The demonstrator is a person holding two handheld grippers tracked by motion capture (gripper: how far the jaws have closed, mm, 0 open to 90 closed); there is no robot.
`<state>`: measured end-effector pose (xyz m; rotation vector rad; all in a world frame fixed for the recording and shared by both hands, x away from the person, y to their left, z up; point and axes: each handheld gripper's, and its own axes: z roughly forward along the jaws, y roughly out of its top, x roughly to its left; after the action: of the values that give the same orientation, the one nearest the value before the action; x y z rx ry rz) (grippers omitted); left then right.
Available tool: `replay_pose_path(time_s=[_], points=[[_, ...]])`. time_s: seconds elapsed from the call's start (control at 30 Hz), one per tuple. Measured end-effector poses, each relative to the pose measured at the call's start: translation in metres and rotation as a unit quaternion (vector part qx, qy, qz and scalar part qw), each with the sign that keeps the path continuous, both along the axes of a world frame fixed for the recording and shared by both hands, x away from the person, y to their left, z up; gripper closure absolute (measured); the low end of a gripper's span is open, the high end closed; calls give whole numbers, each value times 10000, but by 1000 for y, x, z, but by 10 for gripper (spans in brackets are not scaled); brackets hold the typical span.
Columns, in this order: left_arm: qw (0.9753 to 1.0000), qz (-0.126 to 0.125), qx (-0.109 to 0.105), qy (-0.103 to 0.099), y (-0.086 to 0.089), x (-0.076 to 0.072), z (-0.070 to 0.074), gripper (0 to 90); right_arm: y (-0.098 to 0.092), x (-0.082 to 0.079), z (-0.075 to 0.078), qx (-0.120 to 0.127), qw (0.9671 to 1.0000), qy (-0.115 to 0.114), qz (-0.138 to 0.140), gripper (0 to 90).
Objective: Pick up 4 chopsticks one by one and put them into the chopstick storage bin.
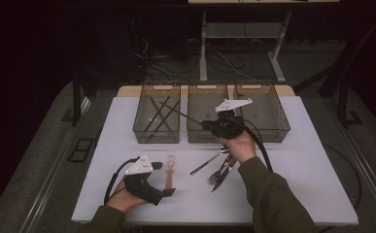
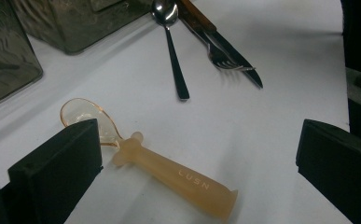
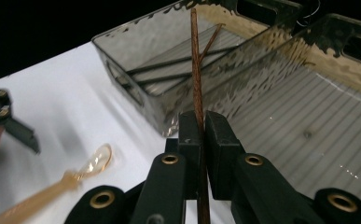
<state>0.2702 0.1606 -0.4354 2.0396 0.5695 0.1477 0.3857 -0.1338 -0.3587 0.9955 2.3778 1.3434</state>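
Chopstick (image 3: pixel 197 70): brown, wood-like, rough speckled surface. Baby spoon (image 2: pixel 169 170): translucent amber plastic, glossy bowl, matt handle with raised lettering. Spoon (image 2: pixel 171 44), fork (image 2: pixel 222 58) and knife (image 2: pixel 236 63): polished metal; knife handle looks wooden. 3 bins (image 1: pixel 157 114) at the table's far edge: smoky clear plastic, rippled walls. Table (image 1: pixel 292 184): white, matt, smooth. Gripper fingers (image 2: pixel 59 172): black, matt.

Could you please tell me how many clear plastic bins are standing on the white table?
3, in a row along the table's far edge: left bin holding chopsticks, middle bin, right bin.
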Motion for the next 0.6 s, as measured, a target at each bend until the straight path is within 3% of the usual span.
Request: replay_pose_path(time_s=[0.3, 0.6], points=[[10000, 3, -51, -40, -1, 0, 0, 0, 30, 25, -1, -50, 9998, 37, -211, 850], [10000, 25, 19, -18, 0, -1, 1, 0, 63, 50, -8, -257, 9989, 162, -347, 850]])
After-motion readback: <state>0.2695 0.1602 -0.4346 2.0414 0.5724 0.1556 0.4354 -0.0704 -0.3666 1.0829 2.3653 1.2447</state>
